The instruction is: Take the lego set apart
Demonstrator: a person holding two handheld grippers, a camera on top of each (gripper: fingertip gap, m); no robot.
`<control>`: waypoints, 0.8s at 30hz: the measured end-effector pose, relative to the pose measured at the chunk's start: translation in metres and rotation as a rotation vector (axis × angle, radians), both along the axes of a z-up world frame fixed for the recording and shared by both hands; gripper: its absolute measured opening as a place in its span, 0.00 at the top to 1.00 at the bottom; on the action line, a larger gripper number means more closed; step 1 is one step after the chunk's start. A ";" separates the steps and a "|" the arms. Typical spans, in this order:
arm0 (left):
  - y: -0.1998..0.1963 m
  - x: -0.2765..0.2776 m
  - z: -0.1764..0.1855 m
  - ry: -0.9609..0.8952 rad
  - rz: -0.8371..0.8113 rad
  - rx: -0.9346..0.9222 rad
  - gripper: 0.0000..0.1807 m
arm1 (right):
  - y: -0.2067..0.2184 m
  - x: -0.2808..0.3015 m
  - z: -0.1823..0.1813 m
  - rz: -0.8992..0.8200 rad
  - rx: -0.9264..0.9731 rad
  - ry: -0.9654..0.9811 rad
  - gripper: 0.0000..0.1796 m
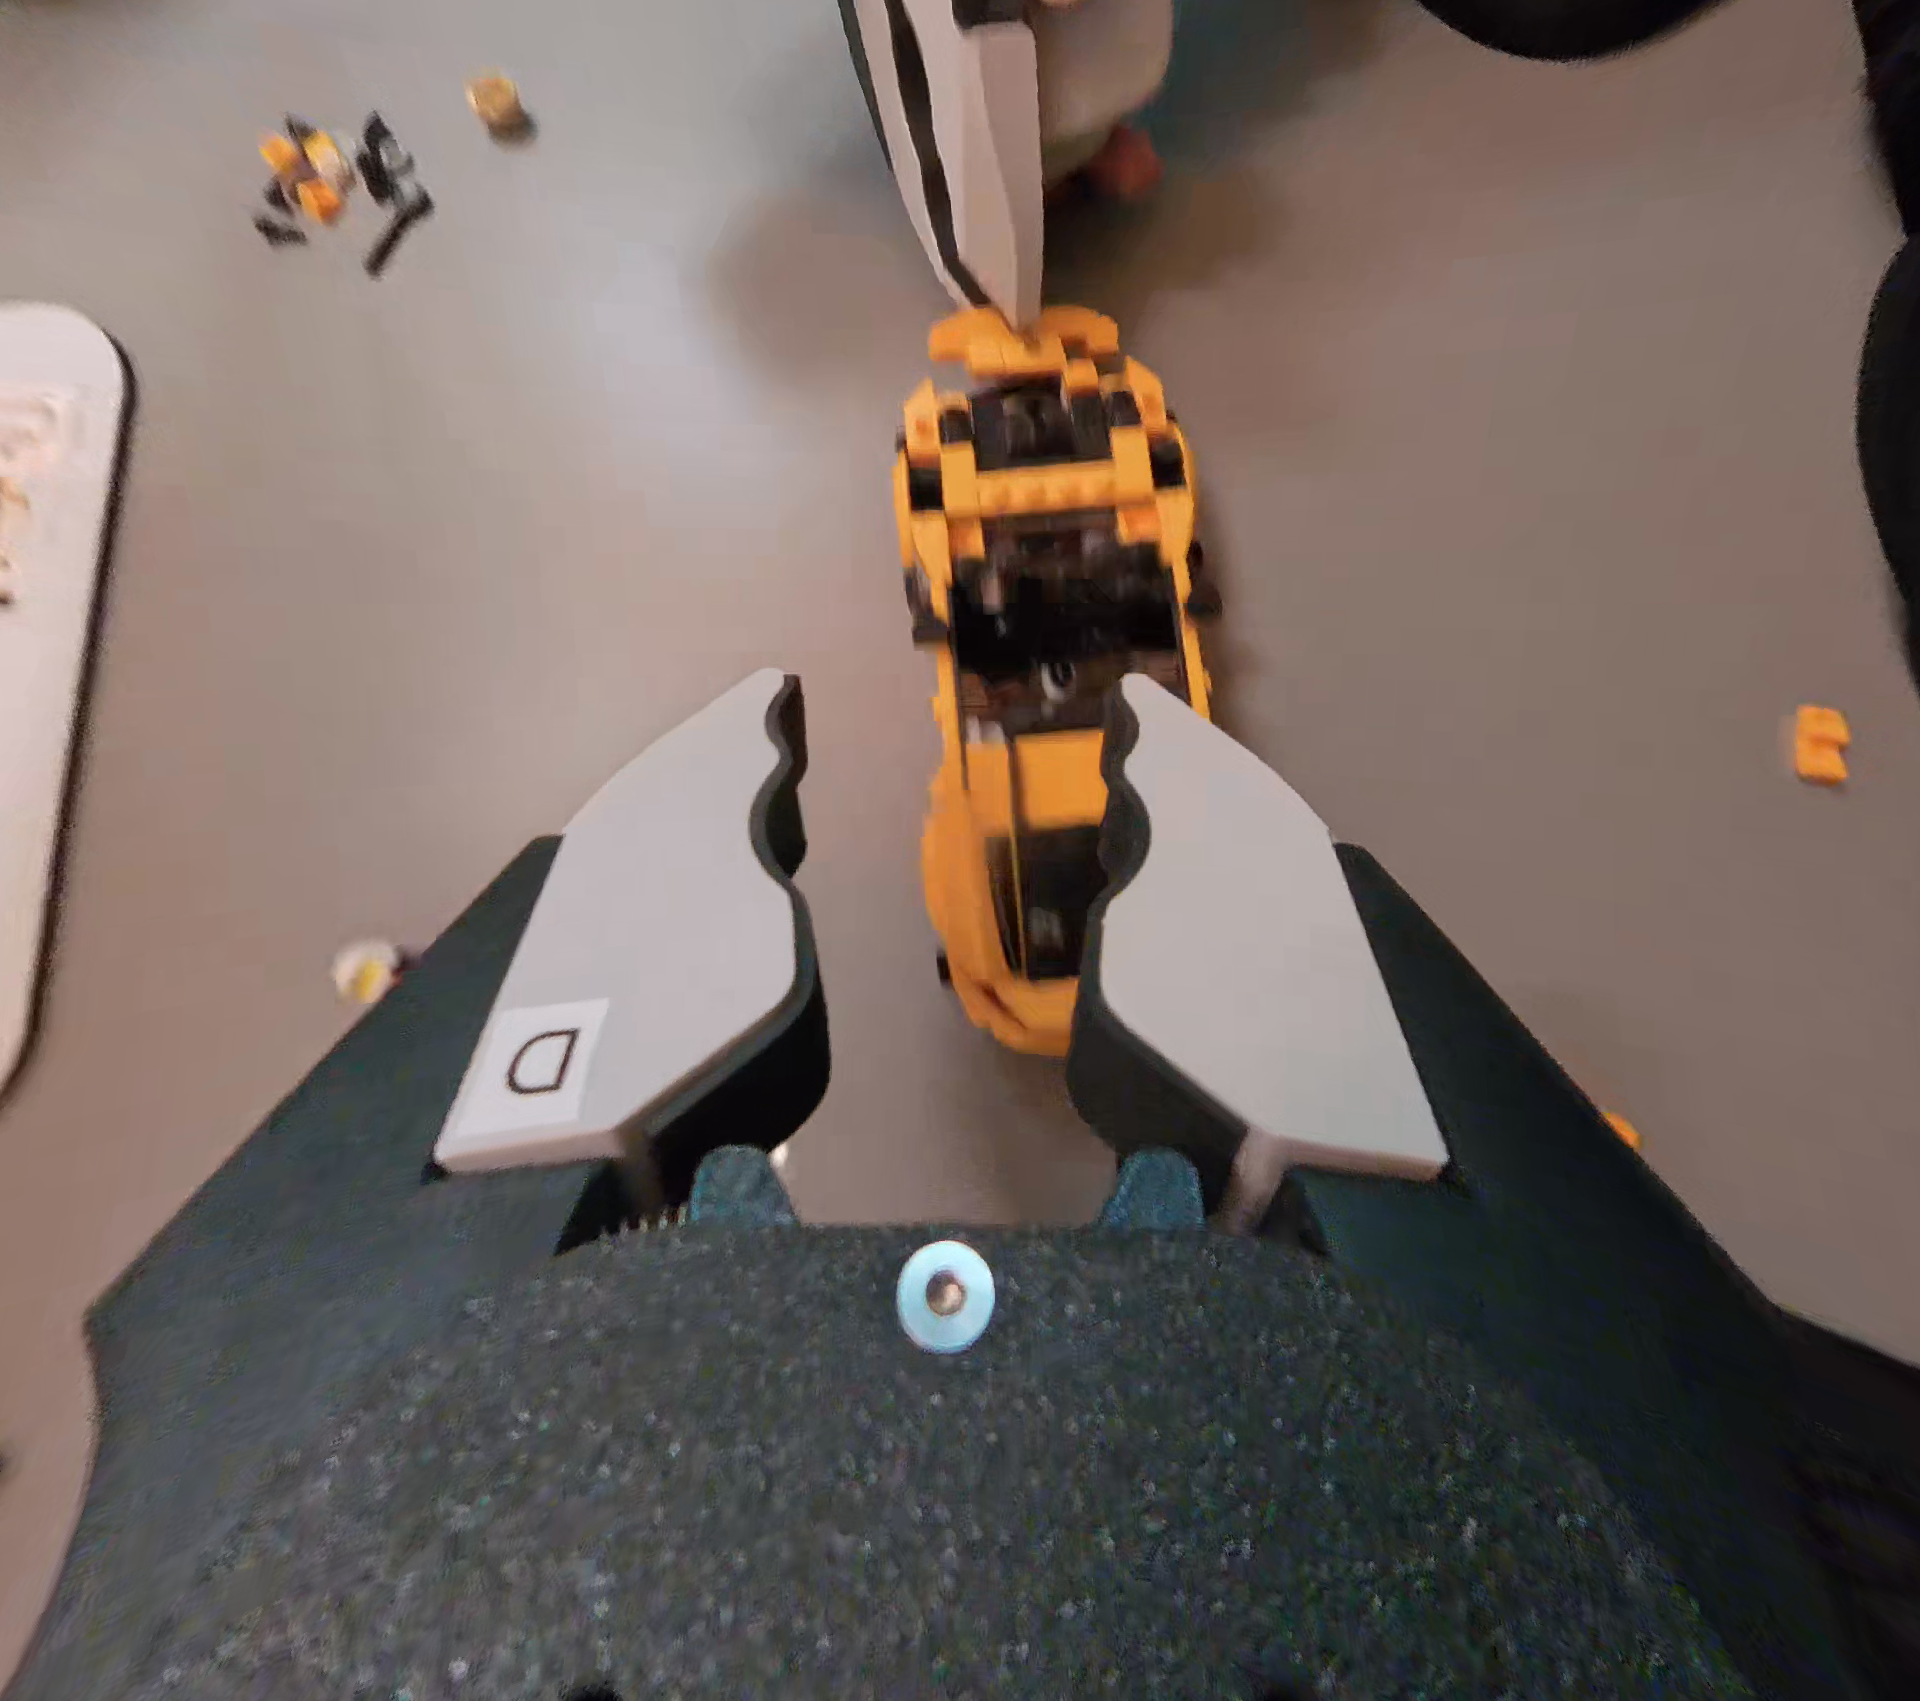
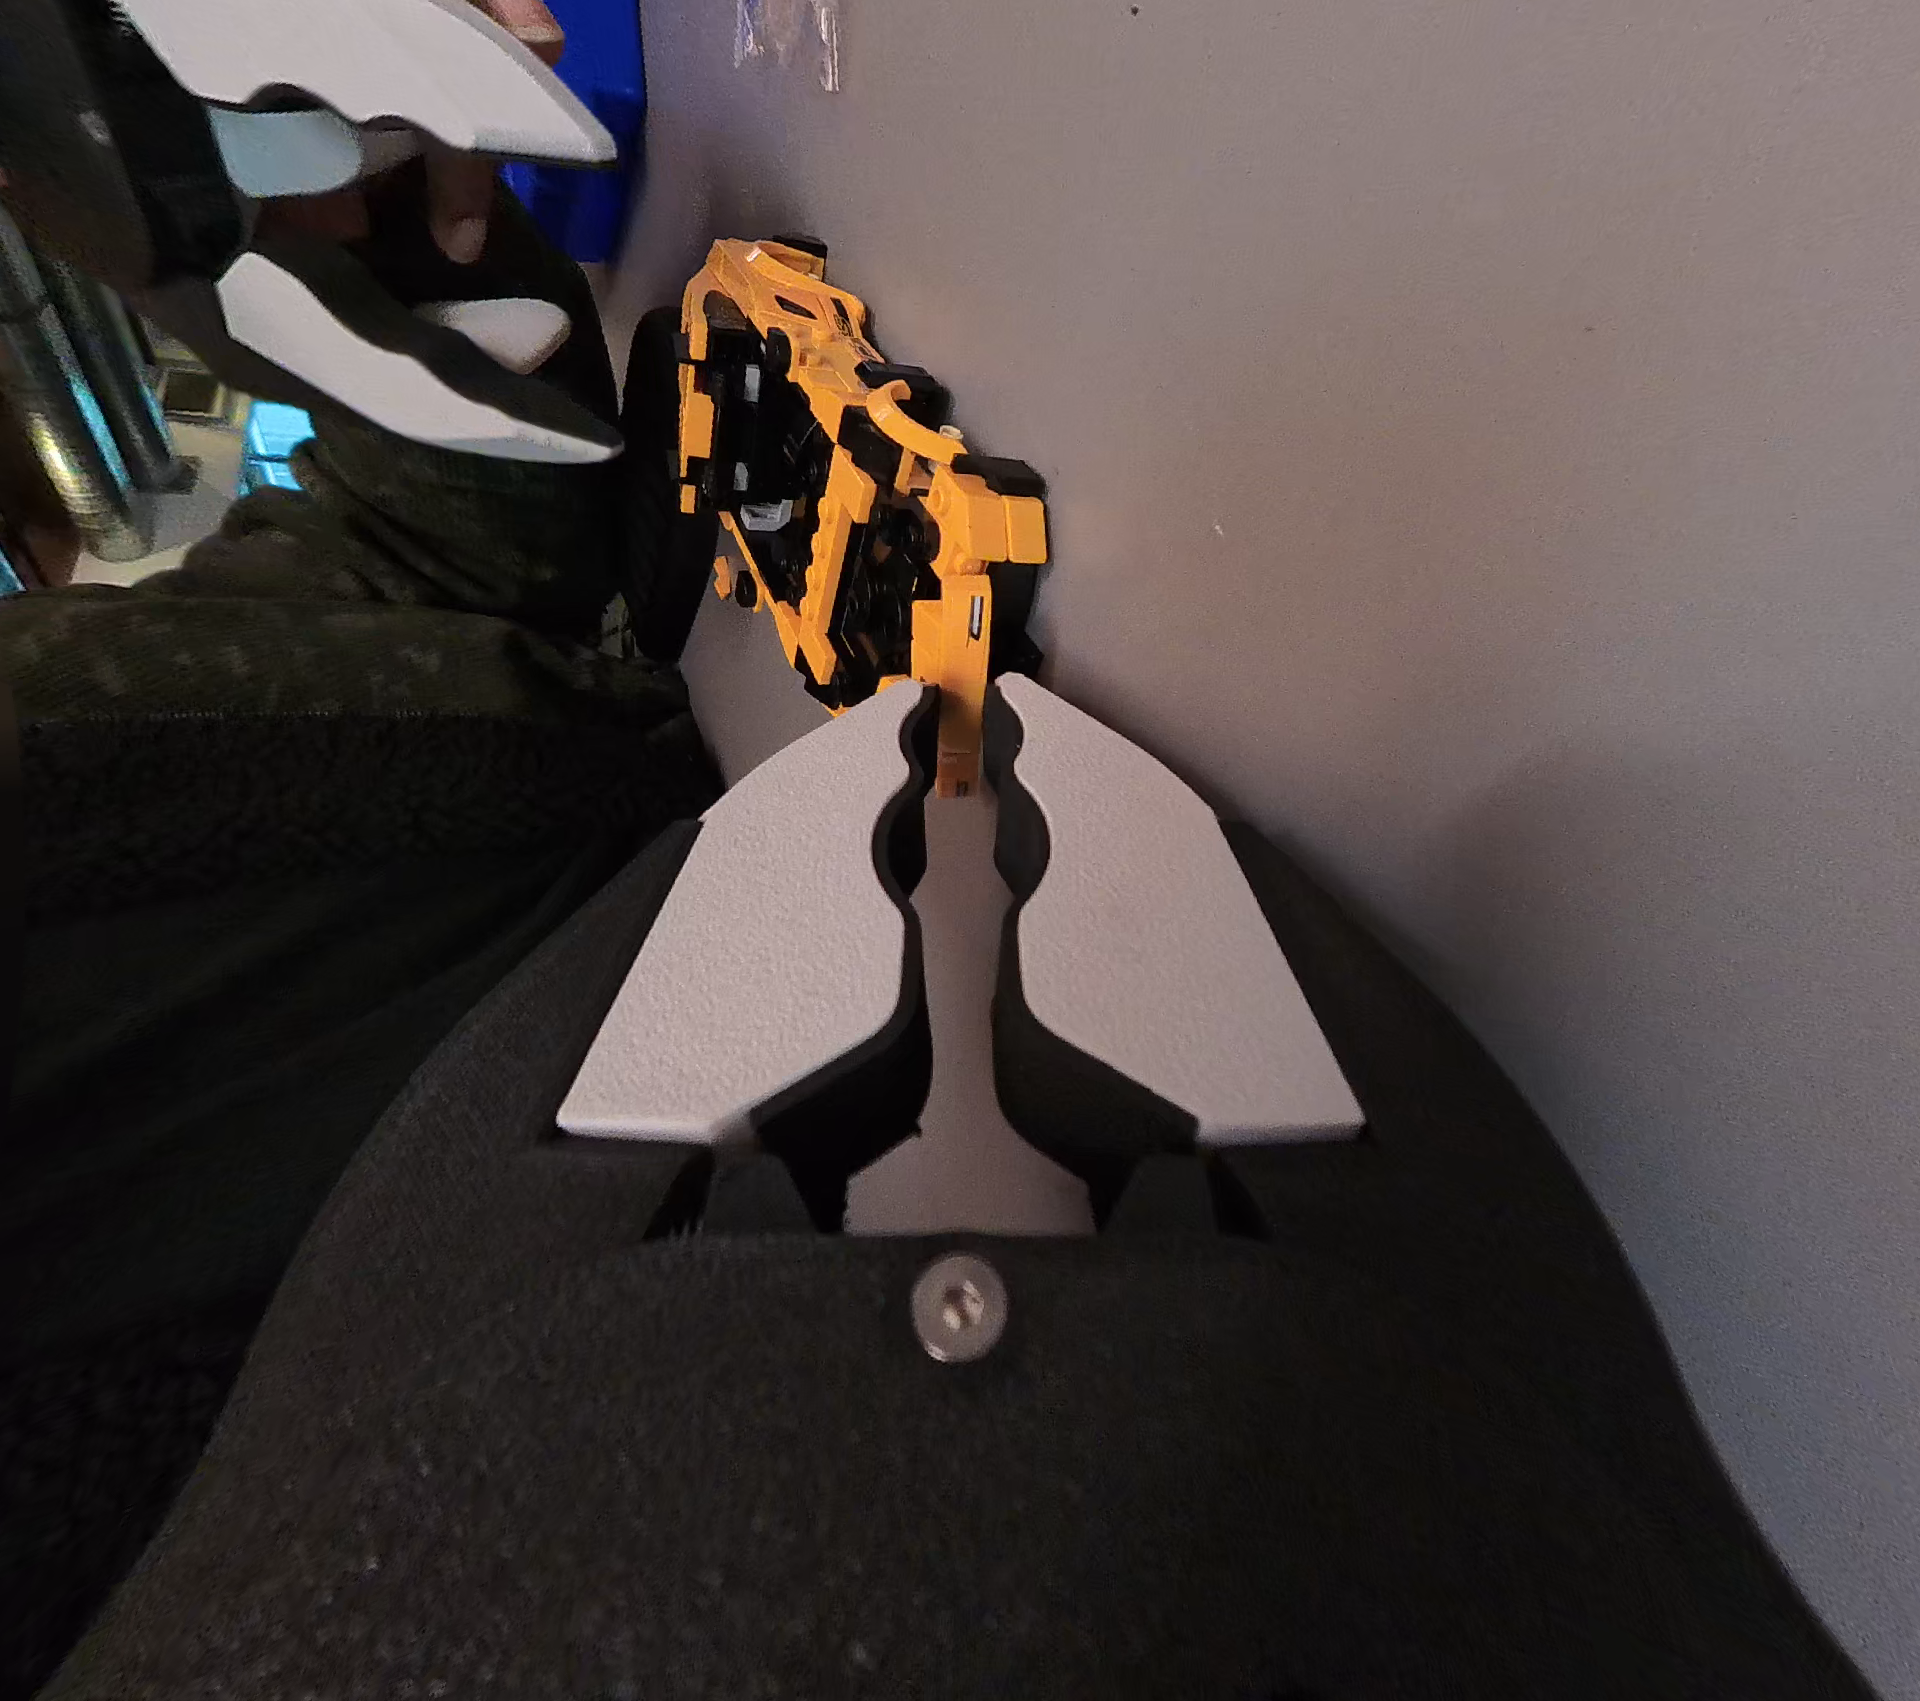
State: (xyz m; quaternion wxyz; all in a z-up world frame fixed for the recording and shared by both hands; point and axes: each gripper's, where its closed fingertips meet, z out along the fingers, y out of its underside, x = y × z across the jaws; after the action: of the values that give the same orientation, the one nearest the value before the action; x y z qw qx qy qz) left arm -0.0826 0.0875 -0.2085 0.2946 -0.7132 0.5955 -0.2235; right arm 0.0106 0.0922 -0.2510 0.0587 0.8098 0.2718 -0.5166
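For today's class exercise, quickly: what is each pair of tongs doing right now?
Left tongs: open, holding nothing, near end of the lego car between them.
Right tongs: shut on an orange piece at the car's end.

We cannot identify the small blurred orange and black pieces [image 1: 338, 181] lying left of the lego car [image 1: 1049, 643]. The left claw's finger [image 1: 1236, 903] hides the car's near right side. The pale tray [image 1: 52, 664] farther left is cut off by the edge.

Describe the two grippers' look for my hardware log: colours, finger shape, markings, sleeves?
Both the left gripper and right gripper have black textured bodies and light grey fingers with wavy black-lined inner edges. The left bears a white sticker. Dark sleeves, dark fingerless gloves.
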 end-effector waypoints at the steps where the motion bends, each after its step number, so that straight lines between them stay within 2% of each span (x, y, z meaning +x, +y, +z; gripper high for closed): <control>1: 0.005 0.011 0.003 -0.002 -0.010 0.013 0.72 | 0.000 0.000 0.000 -0.003 0.001 0.004 0.96; 4: 0.011 0.047 0.004 -0.003 -0.045 0.014 0.77 | 0.002 -0.001 0.004 -0.032 0.009 0.031 0.96; 10: 0.007 0.088 -0.009 0.019 -0.128 0.089 0.79 | -0.001 -0.004 0.032 -0.111 -0.042 0.191 0.96; 15: 0.011 0.092 -0.002 0.015 -0.092 0.196 0.82 | -0.001 -0.002 0.045 -0.146 -0.066 0.271 0.96; 24: 0.010 0.090 0.003 0.009 -0.053 0.292 0.86 | 0.001 -0.004 0.049 -0.165 -0.099 0.323 0.95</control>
State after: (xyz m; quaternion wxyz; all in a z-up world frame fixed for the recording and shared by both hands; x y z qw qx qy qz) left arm 0.0072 0.0978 -0.2052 0.3865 -0.6477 0.6417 -0.1392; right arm 0.0064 0.0933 -0.2021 0.0113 0.7321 0.1845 -0.6557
